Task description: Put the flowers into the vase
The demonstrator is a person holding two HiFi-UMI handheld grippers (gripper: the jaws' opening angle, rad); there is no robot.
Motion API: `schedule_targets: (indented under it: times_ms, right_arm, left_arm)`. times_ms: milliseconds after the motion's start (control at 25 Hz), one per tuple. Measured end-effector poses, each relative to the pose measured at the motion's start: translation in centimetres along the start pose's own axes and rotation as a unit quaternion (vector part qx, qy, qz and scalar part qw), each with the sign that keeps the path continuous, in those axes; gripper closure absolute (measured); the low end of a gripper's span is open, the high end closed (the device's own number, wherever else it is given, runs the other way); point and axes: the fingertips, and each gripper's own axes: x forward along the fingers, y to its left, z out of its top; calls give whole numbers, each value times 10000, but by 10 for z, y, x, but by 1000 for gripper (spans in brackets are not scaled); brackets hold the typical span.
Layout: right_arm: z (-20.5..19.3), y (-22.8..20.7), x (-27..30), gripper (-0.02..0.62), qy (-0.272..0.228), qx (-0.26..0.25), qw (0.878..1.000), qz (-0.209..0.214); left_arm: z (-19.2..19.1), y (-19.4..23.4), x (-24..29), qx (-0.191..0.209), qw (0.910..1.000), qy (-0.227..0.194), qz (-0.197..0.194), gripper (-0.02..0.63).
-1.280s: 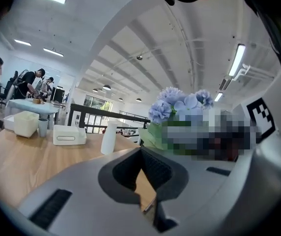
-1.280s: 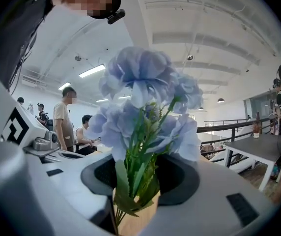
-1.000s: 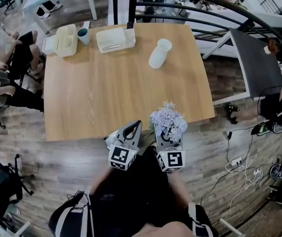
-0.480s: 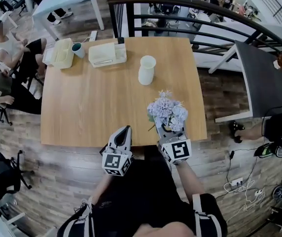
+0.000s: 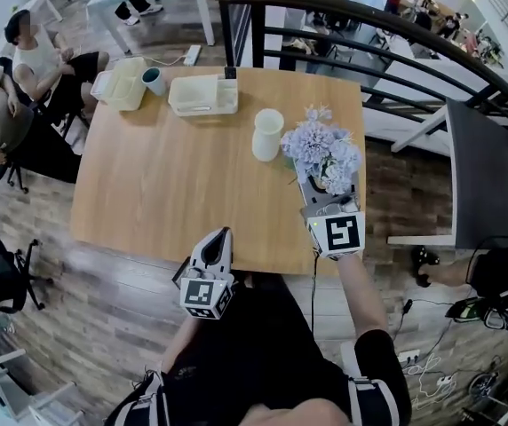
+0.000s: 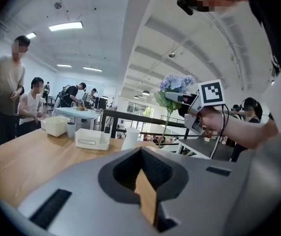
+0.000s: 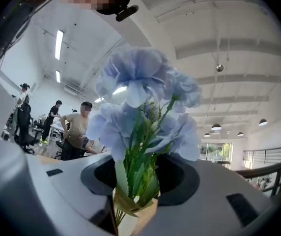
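Note:
The white vase [image 5: 266,134] stands upright on the far half of the wooden table [image 5: 165,185]. My right gripper [image 5: 325,187] is shut on the green stems of a bunch of pale blue flowers [image 5: 322,153] and holds them in the air just right of the vase, blooms about level with its mouth. In the right gripper view the flowers [image 7: 140,97] rise from between the jaws. My left gripper [image 5: 224,236] hangs shut and empty over the table's near edge. In the left gripper view the vase [image 6: 130,138] stands ahead, with the flowers [image 6: 175,85] held above and to its right.
A white tray [image 5: 204,96], a pale tub [image 5: 125,82] and a teal cup [image 5: 154,80] sit along the table's far edge. A dark railing [image 5: 343,34] runs behind the table. People sit at the left [image 5: 32,56]. A grey table [image 5: 485,167] stands at the right.
My right gripper has carried the flowers up and forward from the near table edge to beside the vase. The left gripper has drifted a little back and left.

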Motion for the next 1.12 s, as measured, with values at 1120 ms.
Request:
schedule_targets:
  times_ms: [1120]
  right_arm:
    - [-92, -6, 179, 405, 514, 24, 9985, 187]
  left_arm:
    - [11, 92, 25, -298, 9984, 54, 472, 580]
